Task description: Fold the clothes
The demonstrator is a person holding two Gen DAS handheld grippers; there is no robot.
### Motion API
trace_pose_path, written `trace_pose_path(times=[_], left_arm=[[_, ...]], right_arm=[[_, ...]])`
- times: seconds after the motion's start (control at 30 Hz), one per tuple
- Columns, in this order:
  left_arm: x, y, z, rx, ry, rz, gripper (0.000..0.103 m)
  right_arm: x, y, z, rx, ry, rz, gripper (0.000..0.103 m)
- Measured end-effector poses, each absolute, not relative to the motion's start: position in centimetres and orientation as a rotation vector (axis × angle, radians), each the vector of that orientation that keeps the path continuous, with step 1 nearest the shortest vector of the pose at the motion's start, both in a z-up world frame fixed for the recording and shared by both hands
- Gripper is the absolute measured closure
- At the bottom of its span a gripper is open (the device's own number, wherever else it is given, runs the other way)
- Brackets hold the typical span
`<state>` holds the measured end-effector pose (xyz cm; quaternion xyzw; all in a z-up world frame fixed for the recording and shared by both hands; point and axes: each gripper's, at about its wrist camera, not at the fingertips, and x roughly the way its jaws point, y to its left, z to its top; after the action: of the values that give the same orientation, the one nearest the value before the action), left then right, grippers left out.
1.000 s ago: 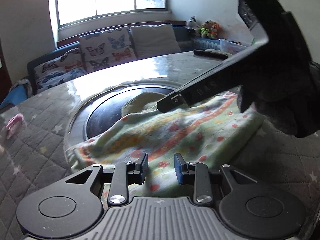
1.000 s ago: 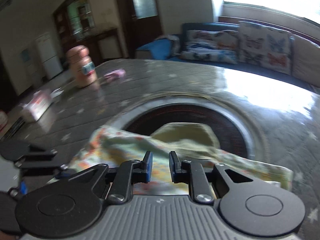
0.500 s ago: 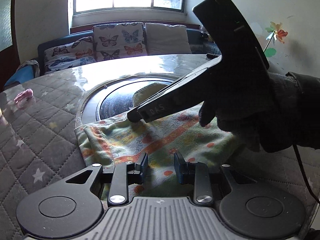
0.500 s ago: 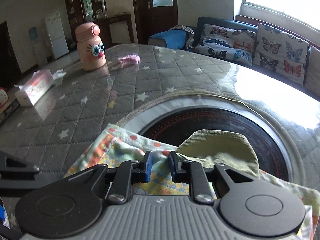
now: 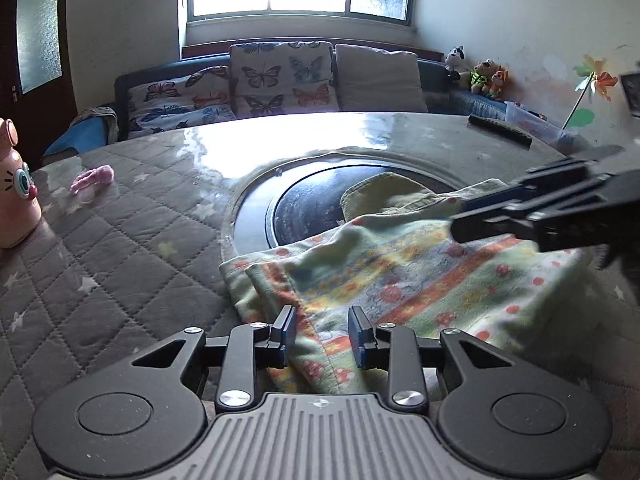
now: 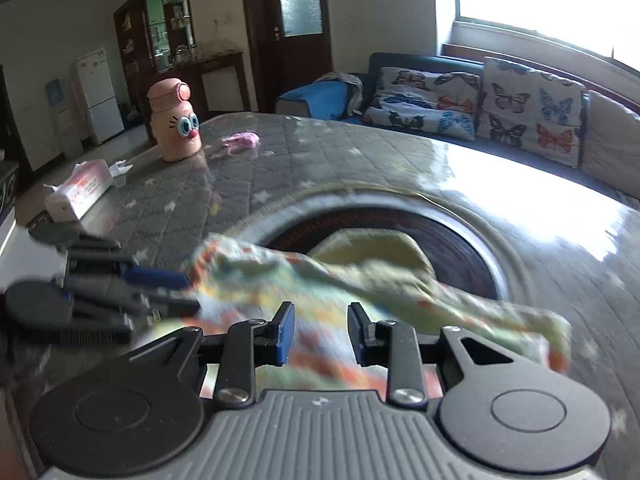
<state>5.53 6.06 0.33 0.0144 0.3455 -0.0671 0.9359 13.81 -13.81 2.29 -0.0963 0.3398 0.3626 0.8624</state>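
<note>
A flower-patterned garment (image 5: 400, 280) (image 6: 320, 280) lies folded on the quilted table, partly over the round dark inset. An olive-green part (image 5: 380, 196) (image 6: 372, 248) sticks out from under its far edge. My left gripper (image 5: 322, 336) (image 6: 188, 292) stands at the garment's near left corner. Its jaws are apart, with the folded edge lying between the pads and no visible press on it. My right gripper (image 6: 322, 338) (image 5: 464, 224) hovers over the garment's right side. Its jaws are opening and the blurred cloth lies below them, not pinched.
A pink cartoon bottle (image 6: 174, 128) (image 5: 12, 196), a tissue box (image 6: 78, 190) and a small pink item (image 6: 242, 140) stand on the table's far left. A black remote (image 5: 500, 130) lies at the far right edge. A sofa with butterfly cushions (image 5: 280, 80) runs behind the table.
The right gripper's jaws, shut on the cloth before, have spread off it, and it has drawn back to the right. The left gripper has shifted toward the garment's left edge.
</note>
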Motion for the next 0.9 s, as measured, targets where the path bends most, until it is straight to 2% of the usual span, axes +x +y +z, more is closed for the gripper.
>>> trace_pose_path(times=[0.2, 0.43, 0.9], left_arm=[[4.9, 4.0, 1.9, 0.032, 0.639, -0.195, 0.072], [4.6, 0.2, 0.1, 0.109, 0.681, -0.277, 0.072], [3.9, 0.5, -0.2, 0.117, 0.672, -0.278, 0.072]], right_arm=[[10.8, -17.1, 2.0, -0.181, 0.692, 0.715, 0.074], [8.0, -17.6, 0.4, -0.258, 0.627, 0.679, 0.074], [6.9, -20.8, -0.3, -0.198, 0.634, 0.616, 0.073]])
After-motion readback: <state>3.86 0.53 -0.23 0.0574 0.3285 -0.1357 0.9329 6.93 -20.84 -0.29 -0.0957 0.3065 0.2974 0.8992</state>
